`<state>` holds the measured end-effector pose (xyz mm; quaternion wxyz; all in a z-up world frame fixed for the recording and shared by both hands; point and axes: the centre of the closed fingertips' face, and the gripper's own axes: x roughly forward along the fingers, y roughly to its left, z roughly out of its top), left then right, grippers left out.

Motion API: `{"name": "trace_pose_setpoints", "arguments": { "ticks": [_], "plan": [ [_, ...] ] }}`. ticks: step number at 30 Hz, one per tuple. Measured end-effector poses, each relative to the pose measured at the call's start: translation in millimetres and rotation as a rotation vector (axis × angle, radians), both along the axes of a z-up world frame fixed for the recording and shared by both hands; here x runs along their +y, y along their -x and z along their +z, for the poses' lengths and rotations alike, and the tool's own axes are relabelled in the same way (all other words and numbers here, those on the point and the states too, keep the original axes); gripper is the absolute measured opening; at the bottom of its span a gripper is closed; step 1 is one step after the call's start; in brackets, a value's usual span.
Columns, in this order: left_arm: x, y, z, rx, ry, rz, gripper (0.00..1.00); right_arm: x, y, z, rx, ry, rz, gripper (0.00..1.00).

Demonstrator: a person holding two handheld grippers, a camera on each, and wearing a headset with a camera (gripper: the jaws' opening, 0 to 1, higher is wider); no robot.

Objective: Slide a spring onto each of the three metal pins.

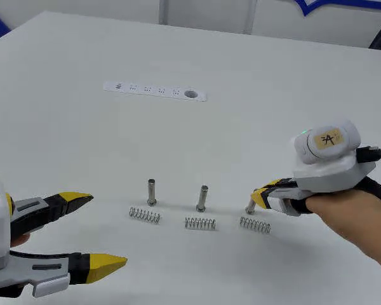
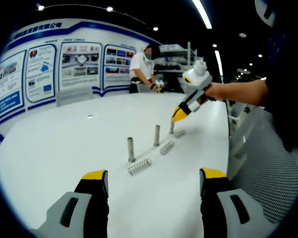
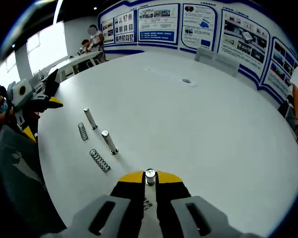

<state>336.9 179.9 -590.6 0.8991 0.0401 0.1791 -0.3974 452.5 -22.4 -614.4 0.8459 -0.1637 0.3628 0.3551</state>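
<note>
Three short metal pins stand upright in a row on the white table: left pin (image 1: 152, 192), middle pin (image 1: 202, 197), right pin (image 1: 250, 206). In front of each lies a spring: (image 1: 145, 215), (image 1: 200, 223), (image 1: 254, 224). My right gripper (image 1: 260, 197) is shut on the right pin (image 3: 150, 176), whose head shows between the yellow tips. The other two pins (image 3: 110, 142) (image 3: 90, 118) stand bare. My left gripper (image 1: 101, 230) is open at the near left, apart from the row. Its jaws (image 2: 154, 176) frame the nearest pin (image 2: 131, 148) and spring (image 2: 139, 166) from a distance.
A white power strip (image 1: 155, 91) is set flat in the table farther back. The table's near edge runs just below my hands. People stand at another table (image 2: 144, 69) in the background, near wall posters.
</note>
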Motion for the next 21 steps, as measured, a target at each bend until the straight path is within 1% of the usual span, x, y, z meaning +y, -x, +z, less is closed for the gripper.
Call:
{"name": "trace_pose_setpoints", "arguments": {
  "ticks": [10,15,18,19,21],
  "plan": [
    [-1.0,-0.8,0.2,0.002,-0.001,-0.003,0.76,-2.0,2.2,0.3,-0.006,0.021,0.007,0.09],
    [-1.5,-0.6,0.2,0.003,0.0,-0.005,0.76,-3.2,1.2,0.5,-0.008,0.02,0.005,0.09],
    [-2.0,-0.5,-0.3,0.004,0.0,-0.007,0.76,-1.3,3.1,1.1,-0.011,0.015,0.019,0.09],
    [-2.3,-0.4,-0.7,0.006,0.0,-0.008,0.76,-0.5,2.7,2.1,-0.021,0.01,0.023,0.1],
    [-2.8,-0.3,-1.0,0.007,0.001,-0.008,0.76,0.1,2.9,2.6,-0.019,0.002,0.022,0.12]
  ]
}}
